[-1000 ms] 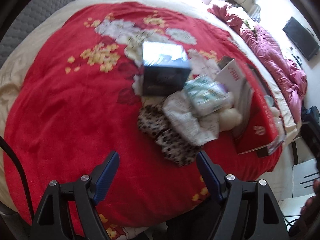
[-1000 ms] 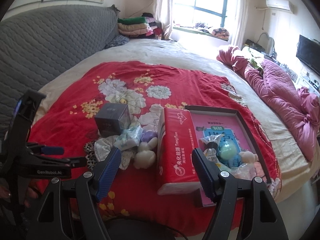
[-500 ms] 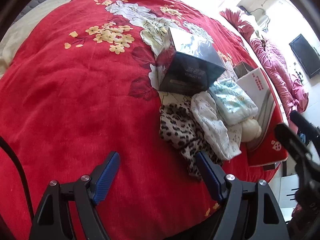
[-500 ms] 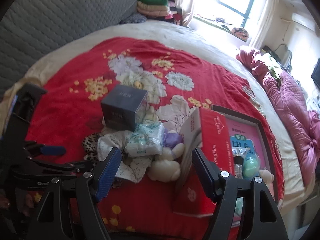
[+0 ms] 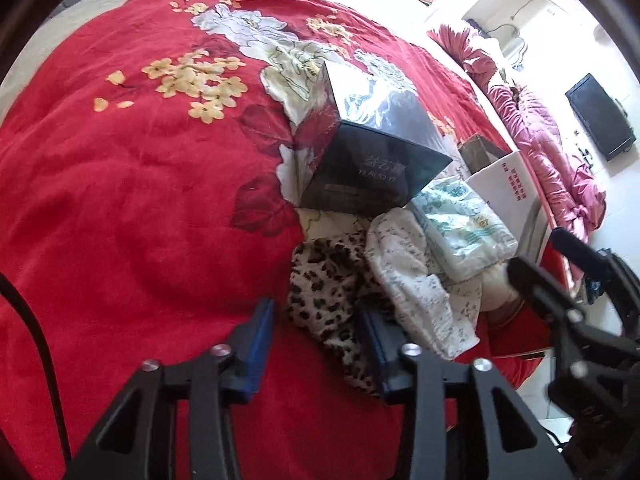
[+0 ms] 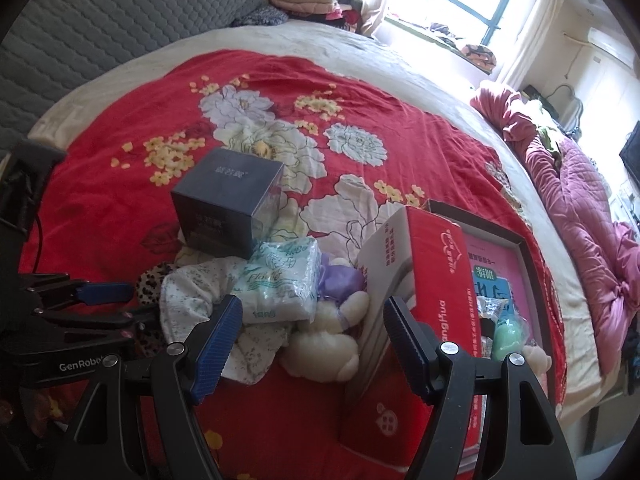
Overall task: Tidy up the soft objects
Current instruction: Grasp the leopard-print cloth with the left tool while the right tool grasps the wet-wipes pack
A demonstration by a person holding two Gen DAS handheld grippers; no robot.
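Note:
A heap of soft things lies on the red flowered blanket. It holds a leopard-print cloth, a white flowered cloth, a pack of tissues and a white plush toy. My left gripper points down at the leopard cloth. Its jaws are closing with the cloth's near end between them, and the left pad still stands clear of the cloth. In the right wrist view that gripper shows at the left. My right gripper hangs open just over the plush toy.
A dark box stands behind the heap. A red tissue carton lies right of the plush, against a dark tray with a pink book and small toys. A pink quilt lies at far right, the grey headboard at back left.
Both grippers have come lower and nearer the heap. The left jaws have narrowed around the end of the leopard cloth. The right jaws keep the same width.

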